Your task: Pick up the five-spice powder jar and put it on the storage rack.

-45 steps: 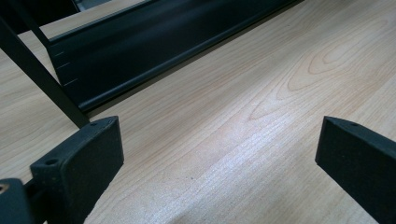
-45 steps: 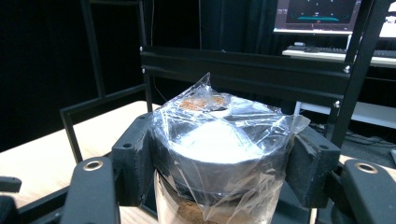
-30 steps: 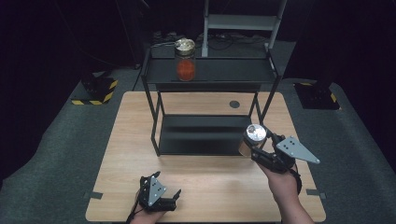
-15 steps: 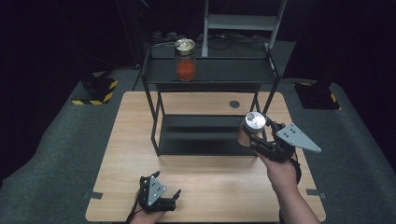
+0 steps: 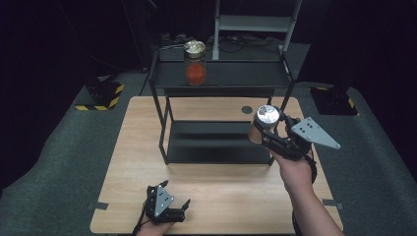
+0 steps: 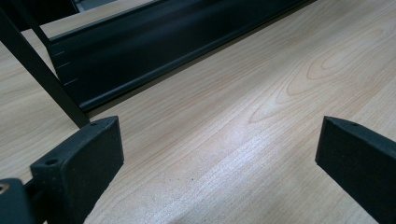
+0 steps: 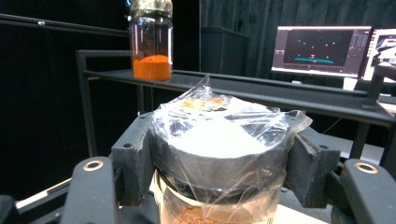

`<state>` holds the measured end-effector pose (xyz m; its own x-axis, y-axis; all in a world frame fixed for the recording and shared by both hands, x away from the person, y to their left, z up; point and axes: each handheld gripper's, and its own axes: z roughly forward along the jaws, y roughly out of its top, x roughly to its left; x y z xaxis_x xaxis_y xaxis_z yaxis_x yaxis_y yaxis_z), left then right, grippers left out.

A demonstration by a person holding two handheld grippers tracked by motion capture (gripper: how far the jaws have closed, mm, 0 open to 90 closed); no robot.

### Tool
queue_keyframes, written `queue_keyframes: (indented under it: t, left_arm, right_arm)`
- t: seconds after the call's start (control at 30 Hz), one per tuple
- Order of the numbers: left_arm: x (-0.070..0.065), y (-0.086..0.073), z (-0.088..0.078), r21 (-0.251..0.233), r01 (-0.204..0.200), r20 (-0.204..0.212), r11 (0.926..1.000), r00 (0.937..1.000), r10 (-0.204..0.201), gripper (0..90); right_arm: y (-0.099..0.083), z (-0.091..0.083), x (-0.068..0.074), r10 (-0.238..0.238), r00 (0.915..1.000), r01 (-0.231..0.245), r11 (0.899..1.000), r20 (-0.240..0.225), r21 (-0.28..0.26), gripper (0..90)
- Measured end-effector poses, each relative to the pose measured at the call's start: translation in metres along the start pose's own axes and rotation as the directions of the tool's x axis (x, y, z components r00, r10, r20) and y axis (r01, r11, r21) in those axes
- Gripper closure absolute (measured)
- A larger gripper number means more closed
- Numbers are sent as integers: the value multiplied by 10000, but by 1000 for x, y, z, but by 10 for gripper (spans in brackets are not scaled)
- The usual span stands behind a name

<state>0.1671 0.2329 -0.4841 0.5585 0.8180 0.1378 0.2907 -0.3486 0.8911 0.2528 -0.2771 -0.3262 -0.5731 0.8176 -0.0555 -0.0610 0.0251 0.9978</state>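
Observation:
My right gripper [image 5: 268, 132] is shut on a glass jar [image 5: 264, 123] with a silver lid under clear film [image 7: 219, 140] and brown powder inside. It holds the jar upright in the air by the right front leg of a black two-level shelf rack [image 5: 221, 83]. On the rack's top shelf stands a second jar [image 5: 195, 62] with orange powder [image 7: 150, 66]. My left gripper [image 5: 184, 209] rests low near the table's front edge, its jaws wide apart over bare wood [image 6: 224, 140], nothing between them.
The wooden table [image 5: 137, 147] carries the rack, whose lower shelf [image 5: 216, 142] is bare. A round cable hole [image 5: 246, 109] sits behind the rack. A monitor [image 7: 322, 49] glows beyond the rack. Yellow-black striped bases [image 5: 101, 96] stand on the floor.
My right gripper has lifted the brown-powder jar upward and slightly toward the rack's right leg. The left gripper has stayed where it was.

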Motion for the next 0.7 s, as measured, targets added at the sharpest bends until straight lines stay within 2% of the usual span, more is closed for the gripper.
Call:
queue_keyframes:
  t: [0.7]
  left_arm:
    - [2, -3, -1, -140, 144, 45, 9998, 9999, -143, 13]
  right_arm:
    - [35, 23, -4, -12, 10000, 14, 9994, 61, -339, 343]
